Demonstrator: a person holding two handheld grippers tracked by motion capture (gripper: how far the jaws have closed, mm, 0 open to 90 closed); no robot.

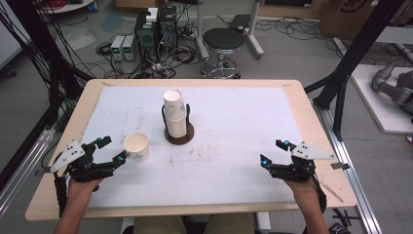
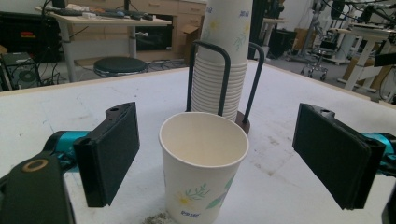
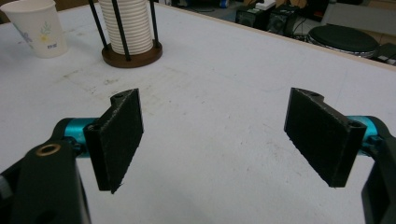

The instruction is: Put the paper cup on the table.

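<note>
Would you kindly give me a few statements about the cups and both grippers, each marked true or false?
1. The single paper cup stands upright on the table. True.
2. The left gripper is shut on that cup. False: its jaws stand open, one to each side of the cup, apart from it.
3. The cup stack sits in a holder with dark upright rods. True.
4. The right gripper holds a cup. False: its jaws are open over bare table.
5. The single cup lies inside the holder. False: it stands beside it.
</note>
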